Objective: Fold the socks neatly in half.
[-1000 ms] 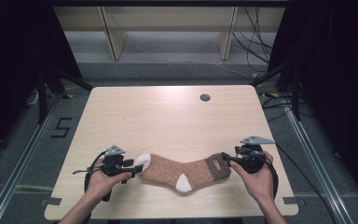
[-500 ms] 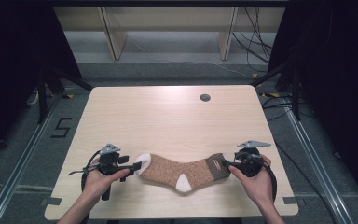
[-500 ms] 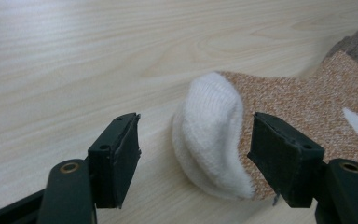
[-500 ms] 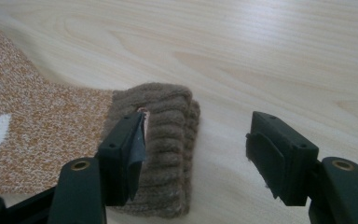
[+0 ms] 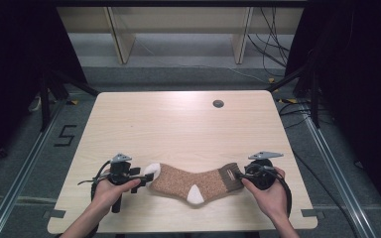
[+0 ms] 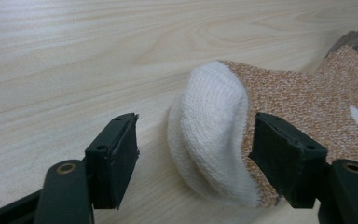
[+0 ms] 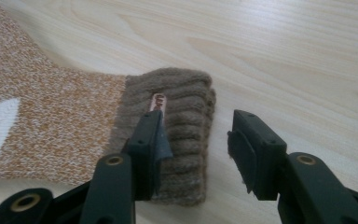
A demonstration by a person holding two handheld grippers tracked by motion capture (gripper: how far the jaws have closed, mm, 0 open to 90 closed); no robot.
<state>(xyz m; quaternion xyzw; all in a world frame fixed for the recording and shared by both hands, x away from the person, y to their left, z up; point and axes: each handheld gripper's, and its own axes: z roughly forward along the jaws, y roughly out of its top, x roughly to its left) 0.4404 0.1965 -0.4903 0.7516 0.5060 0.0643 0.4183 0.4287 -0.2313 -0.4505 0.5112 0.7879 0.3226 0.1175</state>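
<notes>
Near the table's point(image 5: 178, 119) front edge lies a brown sock point(image 5: 193, 180), flat. The left gripper point(image 6: 193, 149) has just been opening; its jaws stand apart around the white toe point(image 6: 209, 140), gripping nothing. The right gripper point(image 7: 196, 144) has just been closing, jaws apart over the ribbed cuff point(image 7: 186, 116), not clamping it.

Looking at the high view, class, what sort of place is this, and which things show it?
Probably a lab or recording room, not a home: a bare wooden table ringed by metal rails, loose cables on the floor behind, and dark curtains at both sides.
</notes>
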